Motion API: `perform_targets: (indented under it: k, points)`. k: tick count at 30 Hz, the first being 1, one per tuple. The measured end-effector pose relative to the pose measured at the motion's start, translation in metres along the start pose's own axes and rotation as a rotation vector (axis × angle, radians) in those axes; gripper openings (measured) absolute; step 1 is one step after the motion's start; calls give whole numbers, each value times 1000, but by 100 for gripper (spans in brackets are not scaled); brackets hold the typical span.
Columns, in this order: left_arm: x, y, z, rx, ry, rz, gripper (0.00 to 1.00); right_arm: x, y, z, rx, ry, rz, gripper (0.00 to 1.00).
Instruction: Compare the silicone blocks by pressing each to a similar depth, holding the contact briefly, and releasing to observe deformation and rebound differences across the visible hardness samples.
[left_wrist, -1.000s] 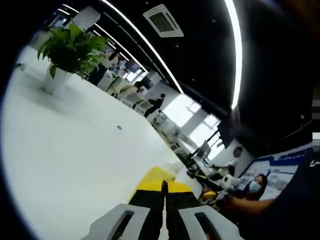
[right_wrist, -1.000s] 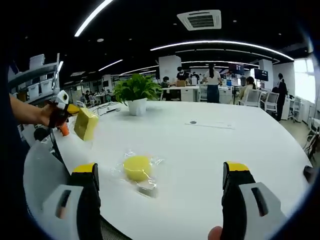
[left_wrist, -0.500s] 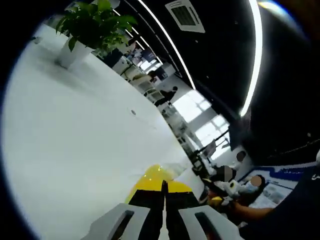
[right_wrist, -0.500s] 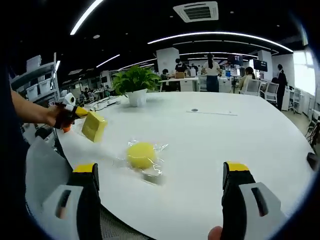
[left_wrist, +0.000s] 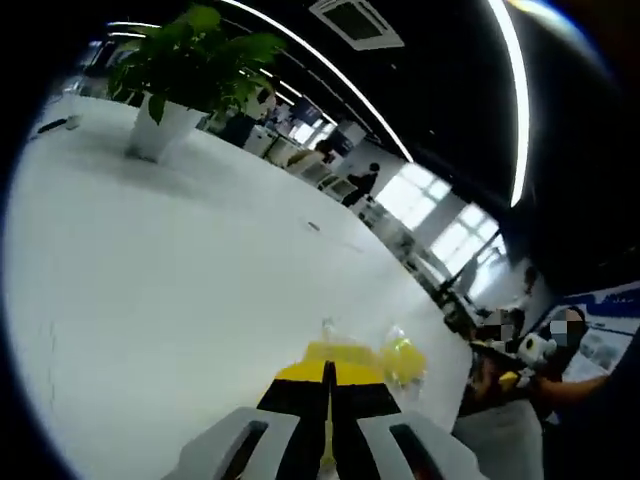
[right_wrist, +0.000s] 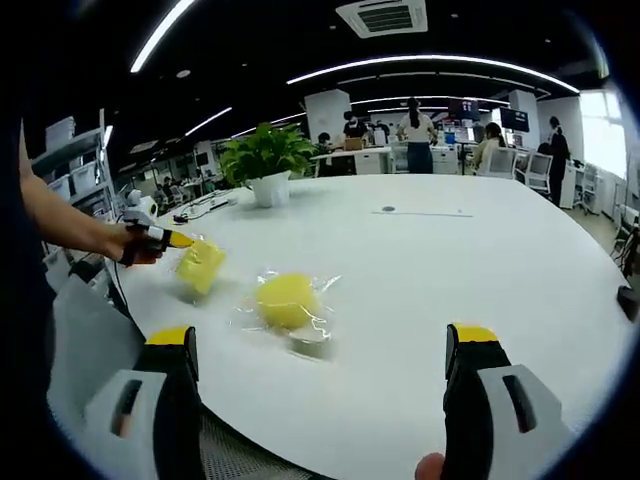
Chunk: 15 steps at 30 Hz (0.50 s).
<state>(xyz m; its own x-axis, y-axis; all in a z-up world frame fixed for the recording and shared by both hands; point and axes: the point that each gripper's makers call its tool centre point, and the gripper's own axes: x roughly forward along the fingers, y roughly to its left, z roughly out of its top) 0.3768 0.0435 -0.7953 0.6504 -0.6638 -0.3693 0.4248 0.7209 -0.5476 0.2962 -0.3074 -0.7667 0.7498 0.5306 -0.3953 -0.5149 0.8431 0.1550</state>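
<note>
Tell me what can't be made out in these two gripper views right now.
- Left gripper view: the left gripper covers most of the yellow block it holds.
- Right gripper view: whether that block touches the table is lost to blur.
- Right gripper view: the bagged round yellow sample gives no hardness marking; the small item beside it in the wrap is too blurred to identify.

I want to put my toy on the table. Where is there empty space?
The big white table is bare between the potted plant and the right gripper, right of the bagged yellow block. It is crowded at the near left edge, where the left gripper holds another yellow block.
</note>
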Motion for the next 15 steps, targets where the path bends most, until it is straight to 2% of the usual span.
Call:
perform_targets:
  k: [1,4,7,11,15]
  points:
    - [2,2,-3,18,13,-7,0,0,0,0,1,2,-1,97]
    - [7,13,-16,77,91,45,0,0,-2,1,9,3,-7,97]
    - [11,24,-25,148,125,92,0,0,-3,2,23,-1,-12,97]
    - [14,29,-32,201,157,82,0,-1,-5,-1,17,9,-13,97]
    - [16,29,-30,244,172,70,0,-4,-6,-2,23,20,-15,97]
